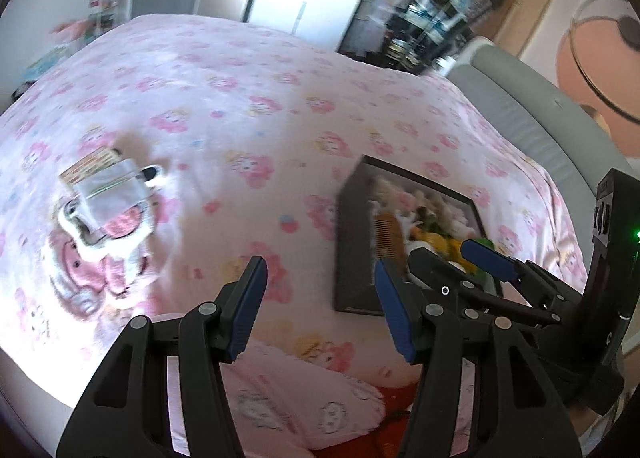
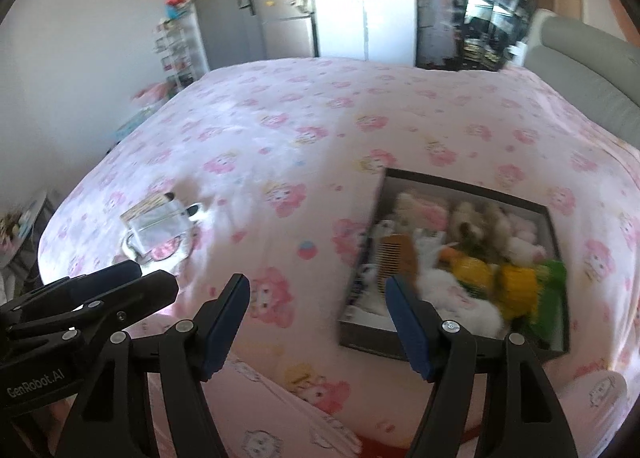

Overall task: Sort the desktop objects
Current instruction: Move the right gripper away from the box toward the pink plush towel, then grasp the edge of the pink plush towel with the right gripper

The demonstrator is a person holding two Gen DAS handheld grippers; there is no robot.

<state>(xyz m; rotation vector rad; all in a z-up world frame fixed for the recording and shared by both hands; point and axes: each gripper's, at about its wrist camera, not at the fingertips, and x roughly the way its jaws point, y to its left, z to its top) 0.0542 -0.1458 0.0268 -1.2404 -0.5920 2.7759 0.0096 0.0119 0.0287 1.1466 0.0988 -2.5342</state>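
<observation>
A dark open box (image 1: 352, 242) (image 2: 558, 226) lies on the pink bed. It holds plush toys, a brown comb (image 2: 400, 258) (image 1: 386, 234) and yellow and green items (image 2: 516, 290). A small pile of loose items (image 1: 106, 198) (image 2: 160, 226), with a grey pouch and cards, lies to the left on the bed. My left gripper (image 1: 320, 306) is open and empty above the bed, between pile and box. My right gripper (image 2: 318, 322) is open and empty at the box's near left corner; it also shows in the left wrist view (image 1: 460, 262).
The pink flowered bedspread (image 1: 260, 106) (image 2: 300, 106) covers the whole bed. A grey headboard (image 1: 540, 110) (image 2: 588, 58) runs along the right. A pink pillow (image 1: 304, 398) lies at the near edge. Shelves, a fridge and a door stand beyond the bed.
</observation>
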